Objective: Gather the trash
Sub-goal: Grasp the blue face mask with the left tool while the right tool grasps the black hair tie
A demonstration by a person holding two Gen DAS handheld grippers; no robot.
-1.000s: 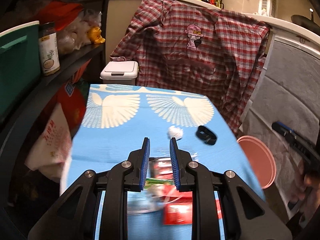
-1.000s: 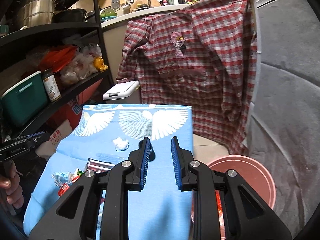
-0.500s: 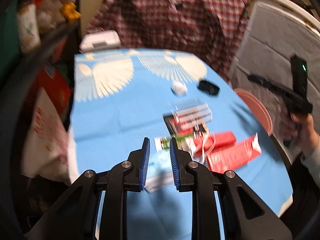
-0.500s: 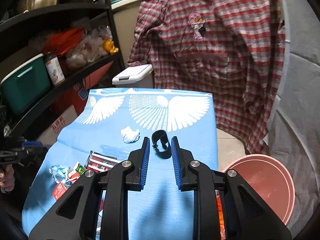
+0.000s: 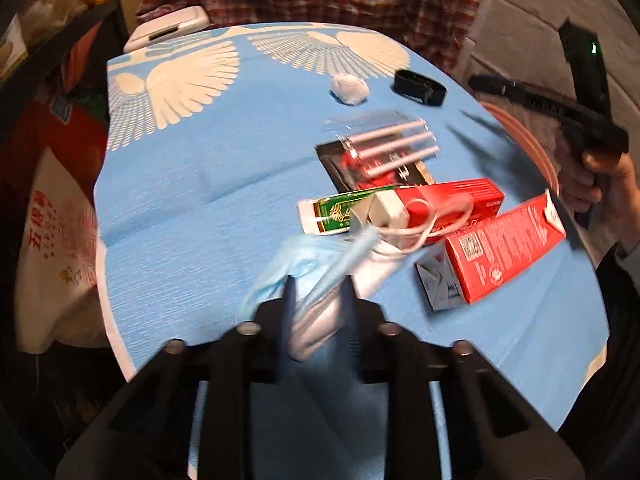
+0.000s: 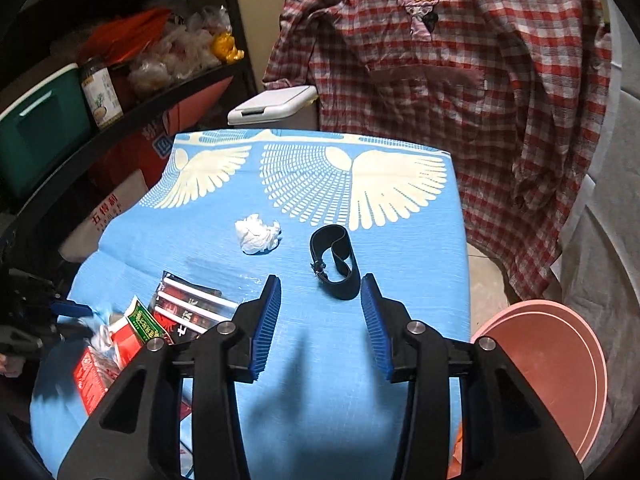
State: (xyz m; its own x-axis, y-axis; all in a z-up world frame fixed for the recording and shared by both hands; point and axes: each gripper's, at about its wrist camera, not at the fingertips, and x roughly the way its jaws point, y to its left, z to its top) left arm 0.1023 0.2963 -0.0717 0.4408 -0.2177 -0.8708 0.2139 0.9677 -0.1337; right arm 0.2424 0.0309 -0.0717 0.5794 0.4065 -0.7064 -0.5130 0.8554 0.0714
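Where the left wrist view looks steeply down on the blue-clothed worktop (image 5: 168, 208), the left tool (image 5: 318, 286) sits low over a crumpled blue face mask (image 5: 296, 276). Its 2 fingers have just been closing; the mask lies between them, but blur hides whether the pads press on it. Just beyond the mask lie a green-and-white packet (image 5: 332, 214), a long red box (image 5: 452, 204) and a second red carton (image 5: 504, 248), all crowded together. Farther off are a clear pack of white sticks (image 5: 384, 148), a white tissue ball (image 5: 350, 87) and a black strap (image 5: 420, 88). At the right edge a hand (image 5: 592, 180) holds the other tool.

In the right wrist view, the right tool (image 6: 320, 304) stands spread, its jaws having just been opening, with nothing between the blue pads. The black strap (image 6: 334, 266) lies on the cloth just ahead of the fingertips, in line with the gap; the tissue ball (image 6: 258, 234) lies to its left. A pink basin (image 6: 548, 364) sits beside the worktop's right edge, below the checked shirt (image 6: 460, 80).
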